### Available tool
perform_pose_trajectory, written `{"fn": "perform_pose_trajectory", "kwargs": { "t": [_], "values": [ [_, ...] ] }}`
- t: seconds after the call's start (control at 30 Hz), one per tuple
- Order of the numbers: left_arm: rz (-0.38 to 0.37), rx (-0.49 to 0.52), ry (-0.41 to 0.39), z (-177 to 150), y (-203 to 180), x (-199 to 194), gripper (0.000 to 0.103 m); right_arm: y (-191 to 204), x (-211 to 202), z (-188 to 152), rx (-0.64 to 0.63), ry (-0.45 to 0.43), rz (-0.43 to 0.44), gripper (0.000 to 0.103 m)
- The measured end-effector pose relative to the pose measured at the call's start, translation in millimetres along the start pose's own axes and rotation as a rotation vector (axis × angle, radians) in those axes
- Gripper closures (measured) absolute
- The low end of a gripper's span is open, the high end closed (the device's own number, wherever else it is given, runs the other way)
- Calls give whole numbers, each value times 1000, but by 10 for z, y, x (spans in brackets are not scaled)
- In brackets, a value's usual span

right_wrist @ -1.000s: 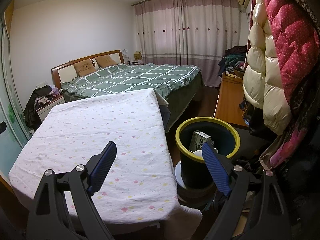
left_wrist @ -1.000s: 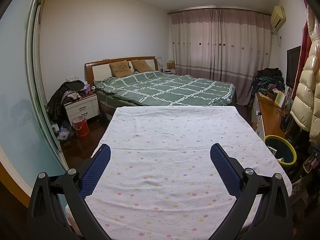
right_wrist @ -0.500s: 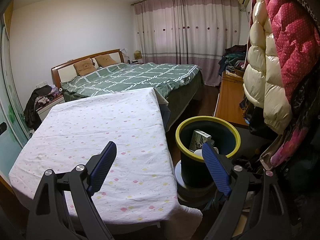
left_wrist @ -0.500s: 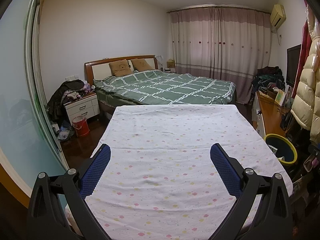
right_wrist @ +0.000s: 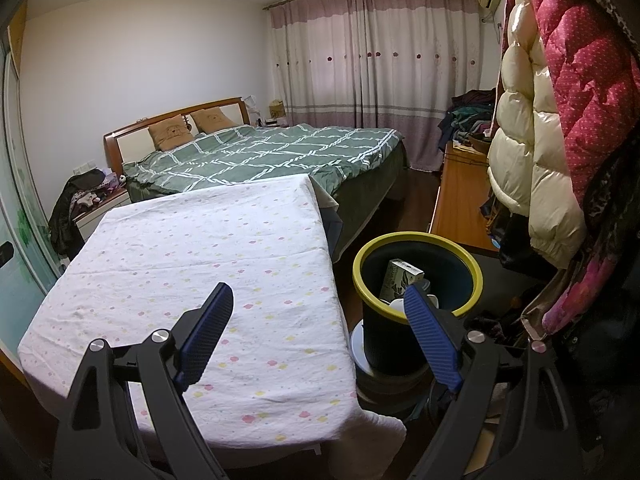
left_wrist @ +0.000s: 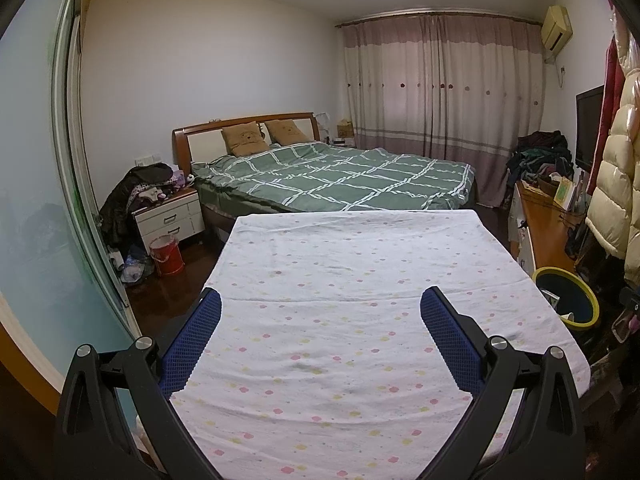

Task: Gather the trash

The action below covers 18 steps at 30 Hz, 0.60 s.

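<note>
Floral-sheeted tabletop (left_wrist: 352, 280) shows no litter, both tools (left_wrist: 320, 316) (right_wrist: 318, 312) gape empty, and the bin's (right_wrist: 476, 276) light, crushable carton (right_wrist: 400, 280) likely suits pinching across its flat faces.

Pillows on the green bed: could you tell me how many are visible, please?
2. The left pillow leans against the headboard, and the right pillow sits directly beside it, nearer the curtain. More may be hidden under the green quilt.

A flower-dotted sheet (left_wrist: 352, 292) covers the table (right_wrist: 224, 438), nothing else visible
</note>
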<state>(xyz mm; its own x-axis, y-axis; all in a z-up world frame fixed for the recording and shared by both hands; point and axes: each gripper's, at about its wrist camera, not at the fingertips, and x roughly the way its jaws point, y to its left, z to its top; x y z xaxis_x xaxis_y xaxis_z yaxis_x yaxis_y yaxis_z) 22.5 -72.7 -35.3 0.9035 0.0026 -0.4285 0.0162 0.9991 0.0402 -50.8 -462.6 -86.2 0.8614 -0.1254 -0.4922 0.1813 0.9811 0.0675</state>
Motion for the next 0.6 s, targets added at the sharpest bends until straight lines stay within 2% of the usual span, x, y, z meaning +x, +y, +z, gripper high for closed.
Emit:
{"fn": "perform_pose_trajectory", "kwargs": {
  "t": [0.6],
  "values": [
    [-33, 12, 14, -6, -39, 31, 5, 7, 14, -5, -1, 10, 5, 20]
  ]
}}
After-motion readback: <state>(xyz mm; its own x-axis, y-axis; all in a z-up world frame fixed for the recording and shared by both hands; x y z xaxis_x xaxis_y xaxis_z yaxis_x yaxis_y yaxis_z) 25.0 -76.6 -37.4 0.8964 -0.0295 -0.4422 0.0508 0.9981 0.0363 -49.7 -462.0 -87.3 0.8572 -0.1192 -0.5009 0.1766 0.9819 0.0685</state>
